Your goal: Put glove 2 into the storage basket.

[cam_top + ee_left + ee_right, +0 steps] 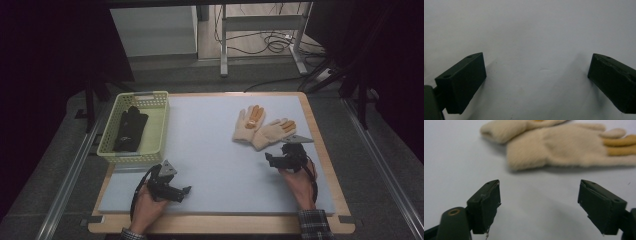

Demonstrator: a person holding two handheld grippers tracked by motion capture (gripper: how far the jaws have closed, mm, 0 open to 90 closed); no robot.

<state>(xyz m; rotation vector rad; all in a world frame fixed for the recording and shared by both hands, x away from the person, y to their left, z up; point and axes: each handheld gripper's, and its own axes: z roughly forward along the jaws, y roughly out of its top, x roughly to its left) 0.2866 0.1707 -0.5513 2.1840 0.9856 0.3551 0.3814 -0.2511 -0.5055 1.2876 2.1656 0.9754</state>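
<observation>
Two cream gloves with orange fingertips lie side by side on the pale blue mat: the nearer glove and the farther glove. My right gripper hovers just in front of the nearer glove's cuff, jaws wide apart with nothing between them. A black glove lies inside the pale green basket at the left. My left gripper sits low over bare mat near the front left, open and empty.
The mat covers a wooden board whose edge shows on the right and front. The basket stands at the mat's far left corner. Beyond the table are grey floor, a metal table frame and loose cables.
</observation>
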